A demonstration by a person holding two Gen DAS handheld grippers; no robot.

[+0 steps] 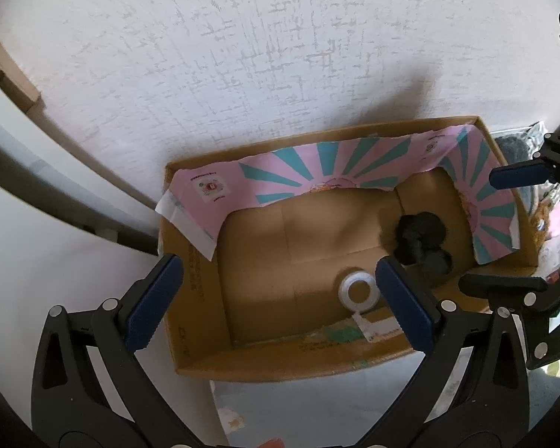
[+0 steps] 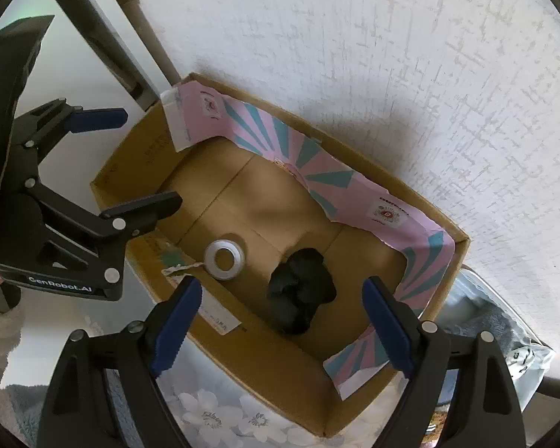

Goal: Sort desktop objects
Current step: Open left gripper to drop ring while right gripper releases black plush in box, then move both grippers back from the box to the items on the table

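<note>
Your right gripper (image 2: 282, 326) hangs spread wide and empty over the cardboard box (image 2: 265, 366). On the box floor, a black scrunchie (image 2: 300, 291) lies near the middle, and a roll of tape (image 2: 224, 258) sits apart from it by the left wall. Your left gripper (image 2: 142, 160), also spread apart, hovers over the box's left edge.

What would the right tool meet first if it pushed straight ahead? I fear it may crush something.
Probably the black scrunchie in the cardboard box, centred between the open right tool fingers; depth is uncertain.
</note>
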